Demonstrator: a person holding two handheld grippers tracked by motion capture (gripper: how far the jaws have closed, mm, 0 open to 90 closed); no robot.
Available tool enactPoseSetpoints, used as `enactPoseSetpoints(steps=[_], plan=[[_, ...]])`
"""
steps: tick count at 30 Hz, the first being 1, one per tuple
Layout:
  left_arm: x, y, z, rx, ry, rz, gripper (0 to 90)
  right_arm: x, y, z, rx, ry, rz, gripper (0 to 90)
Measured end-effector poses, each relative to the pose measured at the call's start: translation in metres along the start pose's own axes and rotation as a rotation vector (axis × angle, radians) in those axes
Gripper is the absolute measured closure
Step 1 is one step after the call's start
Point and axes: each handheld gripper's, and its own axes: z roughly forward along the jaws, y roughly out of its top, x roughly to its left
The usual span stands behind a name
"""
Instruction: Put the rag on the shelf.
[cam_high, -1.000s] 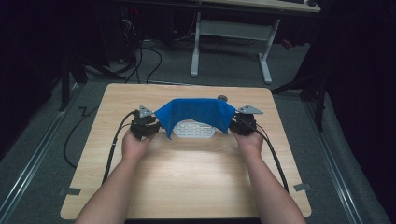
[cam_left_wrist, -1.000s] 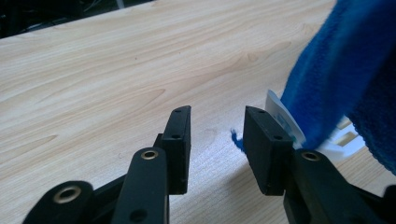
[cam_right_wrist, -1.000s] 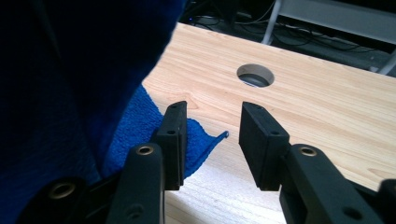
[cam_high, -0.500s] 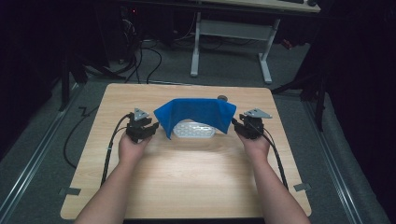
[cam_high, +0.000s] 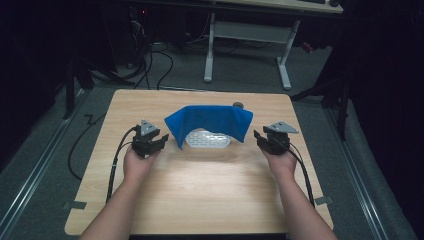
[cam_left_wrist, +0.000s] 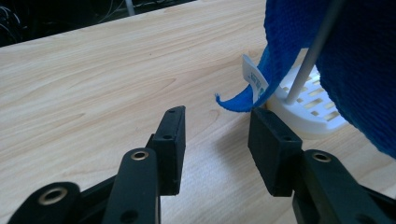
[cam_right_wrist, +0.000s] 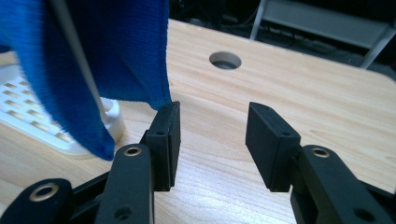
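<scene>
A blue cloth (cam_high: 210, 120) hangs draped over thin rods (cam_left_wrist: 310, 51) of a white slotted rack (cam_high: 207, 139) in the middle of the wooden table (cam_high: 210, 185). My left gripper (cam_high: 159, 142) sits left of the cloth, jaws apart and just opening, nothing between them. In the left gripper view the cloth's corner (cam_left_wrist: 236, 101) with a white tag (cam_left_wrist: 254, 77) hangs just beyond the jaws. My right gripper (cam_high: 259, 138) stands right of the cloth, jaws apart and just opening, empty. The cloth's edge (cam_right_wrist: 140, 56) hangs by its left jaw in the right gripper view.
A round hole (cam_right_wrist: 225, 60) is cut in the tabletop behind the rack. Black cables (cam_high: 116, 160) trail from both grippers toward the table's near edge. A white desk frame (cam_high: 250, 35) stands on the floor beyond the table.
Both grippers have let go of the cloth's ends and drawn outward, left one to the left, right one to the right. The cloth stays draped over the rack.
</scene>
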Motion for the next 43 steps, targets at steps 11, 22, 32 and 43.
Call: enactPoseSetpoints(steps=[11,22,32,43], plan=[[-0.012,-0.021,-0.033,-0.009,0.005,-0.003,54.2,0.015,-0.013,-0.028,0.0,0.029,-0.037,51.1],[-0.06,-0.046,-0.07,-0.032,-0.091,0.004,51.5,0.056,-0.038,-0.07,-0.032,0.055,-0.049,42.4],[-0.144,-0.07,-0.075,0.029,-0.239,0.143,48.7,0.11,-0.081,-0.091,0.015,0.131,-0.052,34.9],[-0.145,-0.071,-0.07,0.041,-0.245,0.159,48.5,0.112,-0.083,-0.087,0.036,0.142,-0.079,35.2]])
